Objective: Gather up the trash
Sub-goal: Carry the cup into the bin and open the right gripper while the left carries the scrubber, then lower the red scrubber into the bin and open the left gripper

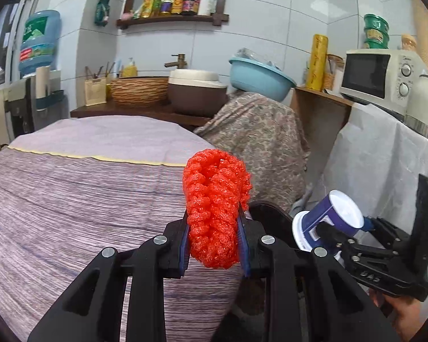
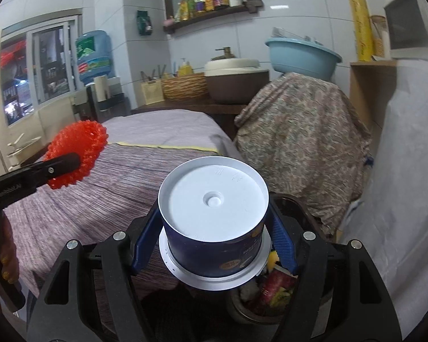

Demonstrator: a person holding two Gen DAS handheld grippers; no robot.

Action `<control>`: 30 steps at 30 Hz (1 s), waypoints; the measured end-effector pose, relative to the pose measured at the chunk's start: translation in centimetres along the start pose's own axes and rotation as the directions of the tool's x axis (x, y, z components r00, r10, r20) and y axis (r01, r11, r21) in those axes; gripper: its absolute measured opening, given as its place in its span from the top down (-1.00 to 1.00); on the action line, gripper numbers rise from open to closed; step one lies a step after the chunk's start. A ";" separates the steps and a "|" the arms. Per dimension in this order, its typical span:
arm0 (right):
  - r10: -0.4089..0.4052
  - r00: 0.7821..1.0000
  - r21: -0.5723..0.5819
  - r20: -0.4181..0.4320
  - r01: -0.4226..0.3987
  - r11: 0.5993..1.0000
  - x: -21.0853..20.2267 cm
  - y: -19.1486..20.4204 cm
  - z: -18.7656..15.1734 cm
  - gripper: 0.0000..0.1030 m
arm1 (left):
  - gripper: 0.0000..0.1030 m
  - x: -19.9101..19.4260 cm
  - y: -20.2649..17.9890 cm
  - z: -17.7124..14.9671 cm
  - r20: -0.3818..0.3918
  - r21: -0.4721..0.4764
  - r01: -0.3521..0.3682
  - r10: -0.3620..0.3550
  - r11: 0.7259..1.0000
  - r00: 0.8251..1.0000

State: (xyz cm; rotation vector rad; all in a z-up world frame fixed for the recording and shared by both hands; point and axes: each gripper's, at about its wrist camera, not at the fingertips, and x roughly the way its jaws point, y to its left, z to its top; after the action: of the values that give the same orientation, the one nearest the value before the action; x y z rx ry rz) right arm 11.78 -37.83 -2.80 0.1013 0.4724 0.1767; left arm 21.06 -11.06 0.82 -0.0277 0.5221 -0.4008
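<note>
Left tongs point(image 1: 214, 228) pinching red foam net point(image 1: 215, 208), right tongs point(image 2: 214, 236) clamping cup point(image 2: 214, 216)

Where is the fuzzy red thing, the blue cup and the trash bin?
red foam net point(image 1: 214, 213), left wrist view, its middle.
blue cup point(image 2: 214, 208), right wrist view, its white bottom.
trash bin point(image 2: 274, 296), right wrist view, the rubbish inside.

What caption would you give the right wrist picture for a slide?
Right claw holding an upturned blue cup above a trash bin, beside the left claw's red foam net.
</note>
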 end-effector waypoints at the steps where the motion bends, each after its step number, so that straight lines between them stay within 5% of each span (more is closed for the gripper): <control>1: -0.014 1.000 0.012 -0.009 0.014 1.000 0.3 -0.7 -0.3 -0.36 | 0.48 0.3 -0.4 -0.1 -0.006 -0.001 0.012 -0.012 1.000 1.000; 11: -0.162 0.976 0.042 -0.145 0.170 0.985 6.4 -5.9 -4.5 -0.36 | 0.48 2.6 -4.6 -1.7 -0.057 0.056 0.108 -0.105 0.993 0.993; 21: -0.171 0.939 0.084 -0.299 0.204 0.975 13.0 -9.3 -8.3 -0.36 | 0.48 4.7 -6.1 -2.3 -0.104 0.085 0.145 -0.136 0.986 0.985; 30: -0.218 0.934 0.058 -0.283 0.244 0.968 13.2 -9.7 -9.2 -0.62 | 0.48 6.4 -6.7 -3.1 -0.147 0.106 0.161 -0.144 0.981 0.979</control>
State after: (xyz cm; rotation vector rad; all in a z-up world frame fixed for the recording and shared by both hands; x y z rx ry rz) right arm 20.56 -44.26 -18.12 0.1115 0.7663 -0.0648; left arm 22.15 -19.42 -4.04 0.0744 0.6347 -0.5863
